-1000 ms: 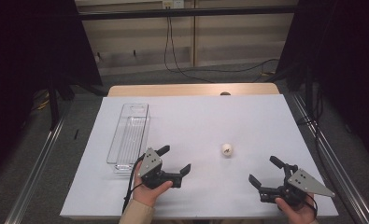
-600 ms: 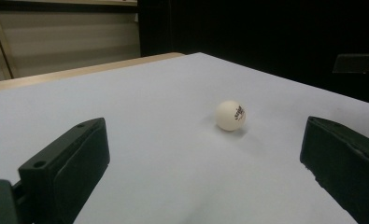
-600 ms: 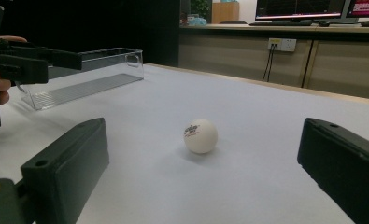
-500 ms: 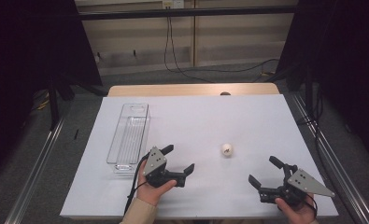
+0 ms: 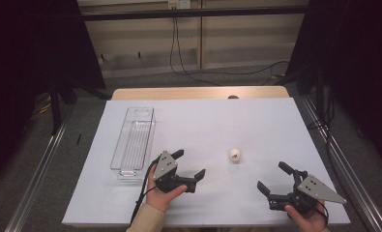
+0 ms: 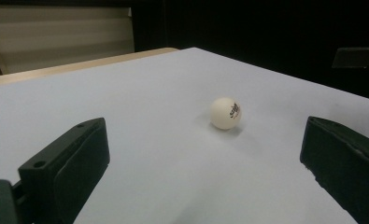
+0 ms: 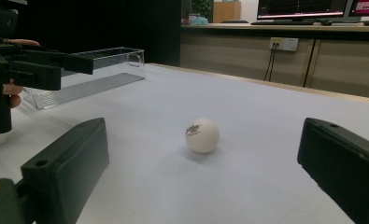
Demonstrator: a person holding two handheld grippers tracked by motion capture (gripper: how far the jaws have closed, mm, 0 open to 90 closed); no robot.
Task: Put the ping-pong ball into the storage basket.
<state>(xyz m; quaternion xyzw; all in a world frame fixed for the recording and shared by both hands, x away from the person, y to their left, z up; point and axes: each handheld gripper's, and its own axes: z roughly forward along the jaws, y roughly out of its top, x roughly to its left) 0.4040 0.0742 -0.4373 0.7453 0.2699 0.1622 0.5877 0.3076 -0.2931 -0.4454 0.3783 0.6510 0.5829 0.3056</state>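
While both jaw pairs gape wide and empty, ping-pong ball (image 5: 235, 155) on white surface (image 5: 217, 121), at 2 o'clock from left hand-held gripper (image 5: 188, 165), 11 o'clock from right hand-held gripper (image 5: 273, 177), touching neither.

Left gripper (image 5: 189, 164) and right gripper (image 5: 274, 178): jaws spread wide, each hand-held low near the table's near edge

Small white ball (image 5: 235, 155), round and matt, with a dark printed mark on its side (image 6: 226, 113), facing partly sideways (image 7: 202, 135). Resting alone on the white table sheet, in the near half, right of centre. Not held, not touched, casting a soft shadow beneath. Lying between the two sides, nearer the front edge than the back
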